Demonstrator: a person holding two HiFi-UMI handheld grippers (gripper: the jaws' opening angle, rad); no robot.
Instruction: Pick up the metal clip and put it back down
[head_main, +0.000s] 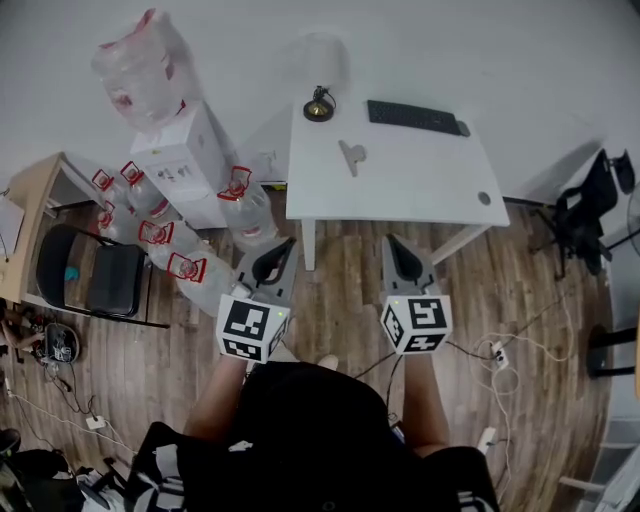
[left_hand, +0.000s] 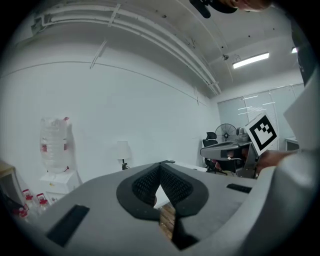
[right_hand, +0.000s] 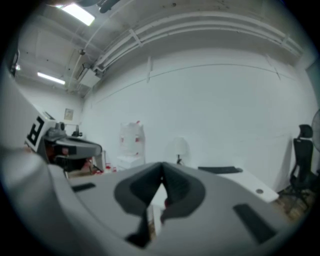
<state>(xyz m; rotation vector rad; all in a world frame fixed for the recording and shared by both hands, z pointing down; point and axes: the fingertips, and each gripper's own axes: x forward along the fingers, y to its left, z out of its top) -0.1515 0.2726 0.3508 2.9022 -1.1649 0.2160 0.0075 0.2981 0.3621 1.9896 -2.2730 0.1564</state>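
The metal clip (head_main: 352, 156) lies on the white table (head_main: 420, 195), left of its middle, grey and small. Both grippers hover over the wooden floor in front of the table, well short of the clip. My left gripper (head_main: 286, 246) points at the table's left front corner, its jaws closed tip to tip with nothing between them (left_hand: 160, 167). My right gripper (head_main: 394, 243) is level with it, also shut and empty (right_hand: 161, 168). In both gripper views the jaws hide the clip.
A lamp (head_main: 319, 105) and a black keyboard (head_main: 415, 117) stand at the table's back edge. Several water bottles (head_main: 160, 235) and a white box (head_main: 185, 160) crowd the floor at left, beside a black chair (head_main: 95, 278). An office chair (head_main: 590, 205) and cables (head_main: 500, 355) are at right.
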